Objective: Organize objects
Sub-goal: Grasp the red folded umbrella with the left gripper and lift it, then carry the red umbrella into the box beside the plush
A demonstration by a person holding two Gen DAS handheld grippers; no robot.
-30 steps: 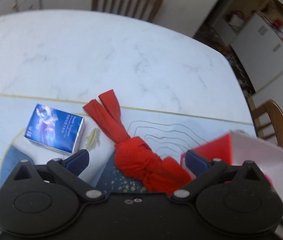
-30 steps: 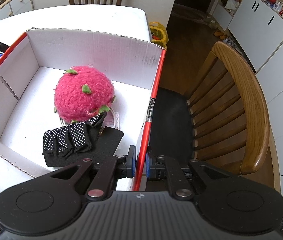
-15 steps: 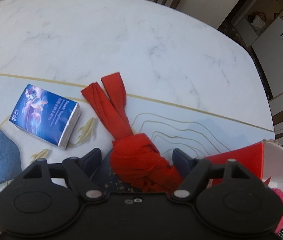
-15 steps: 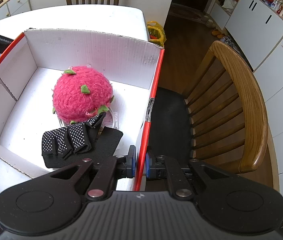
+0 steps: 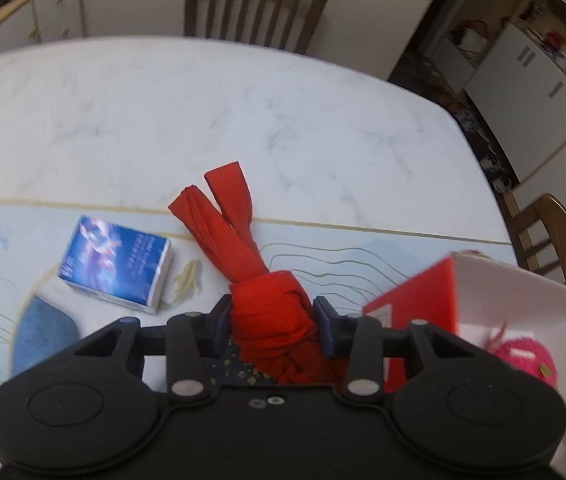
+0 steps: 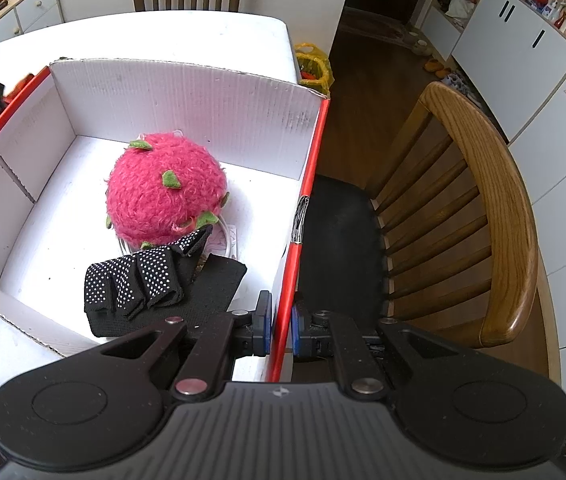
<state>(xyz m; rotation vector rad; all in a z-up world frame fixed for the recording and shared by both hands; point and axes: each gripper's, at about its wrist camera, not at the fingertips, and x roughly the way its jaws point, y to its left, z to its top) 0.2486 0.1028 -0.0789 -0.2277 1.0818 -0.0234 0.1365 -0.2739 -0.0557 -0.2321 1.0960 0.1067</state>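
Note:
My left gripper (image 5: 270,320) is shut on the knot of a red knotted cloth (image 5: 259,280), whose two tails lie on the white marble table (image 5: 203,120). A blue tissue pack (image 5: 117,264) lies to the left of it. The red and white cardboard box (image 5: 415,304) stands to the right. My right gripper (image 6: 281,322) is shut on the box's red right wall (image 6: 307,208). Inside the box lie a pink fuzzy dragon-fruit toy (image 6: 165,192) and black dotted gloves (image 6: 143,284).
A wooden chair (image 6: 483,216) stands right of the box, past the table edge. Another chair (image 5: 255,4) stands at the table's far side. White cabinets (image 6: 523,48) line the right. A patterned blue mat (image 5: 43,336) covers the near table.
My left gripper closed its fingers on the red cloth's knot; they were wide open before. The right gripper stays clamped on the box wall.

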